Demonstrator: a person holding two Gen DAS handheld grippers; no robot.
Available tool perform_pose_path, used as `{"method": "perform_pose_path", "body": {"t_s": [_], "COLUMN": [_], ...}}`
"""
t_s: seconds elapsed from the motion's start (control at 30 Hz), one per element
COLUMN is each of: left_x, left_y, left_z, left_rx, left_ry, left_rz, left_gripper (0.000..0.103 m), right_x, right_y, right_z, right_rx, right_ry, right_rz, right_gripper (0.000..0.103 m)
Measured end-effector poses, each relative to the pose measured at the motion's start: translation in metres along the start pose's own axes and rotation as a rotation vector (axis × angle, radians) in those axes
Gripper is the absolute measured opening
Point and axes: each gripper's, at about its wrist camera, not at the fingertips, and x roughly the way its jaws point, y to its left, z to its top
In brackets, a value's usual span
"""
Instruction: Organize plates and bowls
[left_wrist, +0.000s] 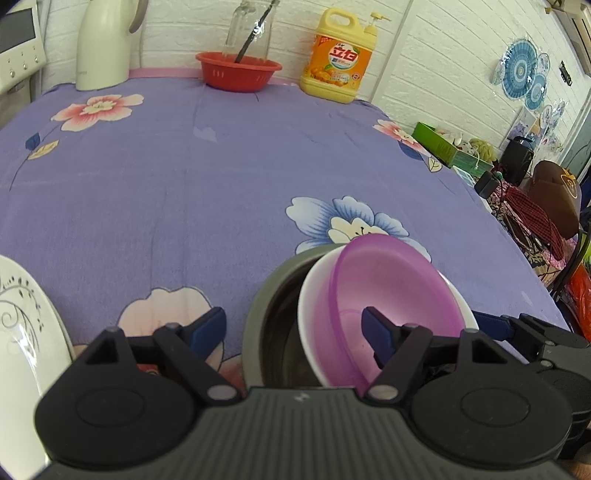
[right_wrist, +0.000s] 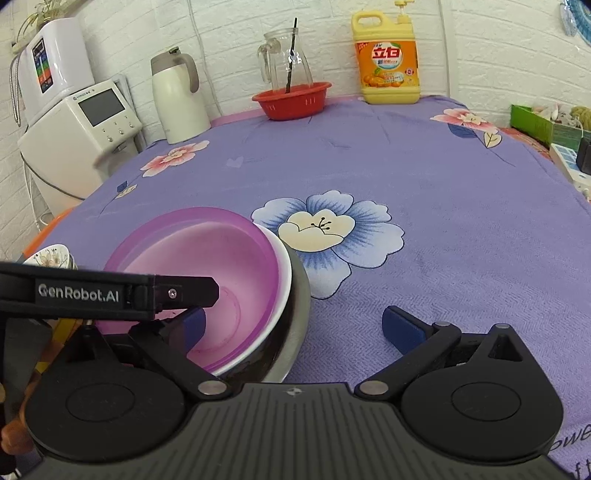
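Note:
A purple bowl (left_wrist: 391, 299) sits tilted inside a white bowl (left_wrist: 314, 321), both nested in a steel bowl (left_wrist: 258, 317) on the purple flowered tablecloth. My left gripper (left_wrist: 295, 328) is open; its jaws straddle the near rim of the stack, with the right finger inside the purple bowl. My right gripper (right_wrist: 295, 328) is open, its left finger inside the purple bowl (right_wrist: 207, 273) and its right finger over the cloth beside the steel bowl (right_wrist: 295, 332). A white patterned plate (left_wrist: 22, 350) lies at the left edge.
At the table's back stand a white thermos (right_wrist: 177, 96), a red basket (right_wrist: 291, 99) with a glass jug, and a yellow detergent bottle (right_wrist: 388, 62). A small flowered cup (right_wrist: 51, 256) sits at the left. Clutter lies off the right edge (left_wrist: 517, 177).

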Motion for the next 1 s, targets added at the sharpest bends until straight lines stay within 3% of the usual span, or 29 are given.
{"method": "perform_pose_path", "body": {"t_s": [0.3, 0.33, 0.37, 0.4, 0.47, 0.7, 0.83, 1.0], "left_x": [-0.008, -0.01, -0.011, -0.011, -0.014, -0.034, -0.067, -0.116], "left_y": [0.007, 0.006, 0.006, 0.007, 0.004, 0.003, 0.02, 0.057], "left_z": [-0.003, -0.006, -0.007, -0.009, -0.01, -0.006, 0.002, 0.003], "left_rx": [-0.005, 0.002, -0.001, -0.017, -0.033, -0.09, -0.117, -0.129], "left_ry": [0.014, 0.006, -0.004, -0.009, -0.006, -0.046, -0.13, -0.243], "left_rz": [-0.022, -0.022, -0.023, -0.048, -0.078, -0.082, -0.043, 0.091], "left_gripper": [0.073, 0.071, 0.067, 0.055, 0.046, 0.046, 0.046, 0.049], "right_x": [-0.01, -0.009, -0.008, -0.007, -0.008, -0.029, -0.037, -0.027], "right_y": [0.015, 0.014, 0.015, 0.016, 0.019, 0.033, 0.057, 0.108], "right_z": [-0.002, -0.002, -0.003, -0.005, -0.005, 0.0, 0.014, 0.031], "right_rx": [-0.066, -0.054, -0.043, -0.029, -0.019, -0.021, -0.079, -0.161], "right_ry": [-0.01, -0.001, 0.007, 0.008, 0.008, -0.015, -0.055, -0.096], "right_rz": [0.012, 0.03, 0.048, 0.066, 0.059, 0.04, 0.058, 0.173], "right_gripper": [0.103, 0.103, 0.094, 0.091, 0.091, 0.088, 0.088, 0.096]}}
